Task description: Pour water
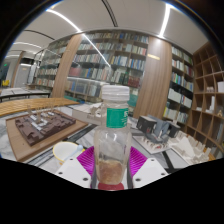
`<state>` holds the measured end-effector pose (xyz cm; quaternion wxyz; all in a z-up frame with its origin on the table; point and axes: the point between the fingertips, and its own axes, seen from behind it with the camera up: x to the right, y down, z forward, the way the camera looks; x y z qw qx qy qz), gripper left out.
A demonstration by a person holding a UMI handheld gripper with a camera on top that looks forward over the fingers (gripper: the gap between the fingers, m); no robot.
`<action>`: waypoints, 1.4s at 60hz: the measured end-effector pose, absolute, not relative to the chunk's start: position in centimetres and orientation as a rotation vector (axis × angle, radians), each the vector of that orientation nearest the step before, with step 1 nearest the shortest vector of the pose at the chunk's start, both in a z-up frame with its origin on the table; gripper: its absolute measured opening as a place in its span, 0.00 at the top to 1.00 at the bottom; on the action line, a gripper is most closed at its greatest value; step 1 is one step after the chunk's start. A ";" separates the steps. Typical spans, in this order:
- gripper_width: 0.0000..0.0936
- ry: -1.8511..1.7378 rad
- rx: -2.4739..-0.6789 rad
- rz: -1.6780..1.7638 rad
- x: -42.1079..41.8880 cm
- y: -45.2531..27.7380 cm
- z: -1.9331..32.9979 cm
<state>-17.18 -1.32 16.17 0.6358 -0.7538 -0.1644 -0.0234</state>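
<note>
1. Furthest left, on the pale worktop [20, 150], a wooden tray [42, 130] holding small dark and light pieces is seen, well apart from the jaws.
2. Nearer, just left of the jaws, a small white round object [65, 151] lies on the worktop; what it is cannot be told.
3. In the middle, a clear plastic bottle [113, 140] with a pale green cap [116, 95] is held upright between the two pink pads [88, 160] of the gripper [111, 168]. The jaws are closed on the bottle's lower body, and both pads appear to press against its sides.
4. Some liquid with a brownish tint is seen in the bottle's lower part; the upper part looks empty. The cap is still on, so pouring is judged not yet begun.
5. The bottle is judged light, thin-walled and somewhat yielding, with a smooth, possibly slippery skin. A hold on the lower body, where the liquid stiffens the wall, is judged sound. A hard squeeze could dent it, and once the cap is off it could push water out.
6. To the right, a grey box-like device [152, 127] and some white clutter [185, 150] lie on the worktop, near but not touching the bottle.
7. Beyond everything, bookshelves [110, 60] filled with volumes span the background.
</note>
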 end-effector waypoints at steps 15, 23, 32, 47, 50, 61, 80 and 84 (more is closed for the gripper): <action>0.55 -0.160 -1.845 0.062 -14.9 -0.6 5.9; 0.49 -0.186 -1.801 0.044 -15.1 -1.1 6.1; 0.25 -0.178 -1.899 0.055 -14.7 -1.5 5.2; 0.08 -0.171 -1.884 -0.024 -12.9 -8.6 9.9; 0.09 -0.168 -1.885 -0.028 -12.9 -11.0 10.9; 0.09 -0.142 -1.909 -0.075 -11.7 -20.6 13.1; 0.09 -0.077 -1.917 -0.073 -10.4 -31.4 14.9; 0.09 -0.060 -1.917 -0.065 -9.9 -32.5 15.2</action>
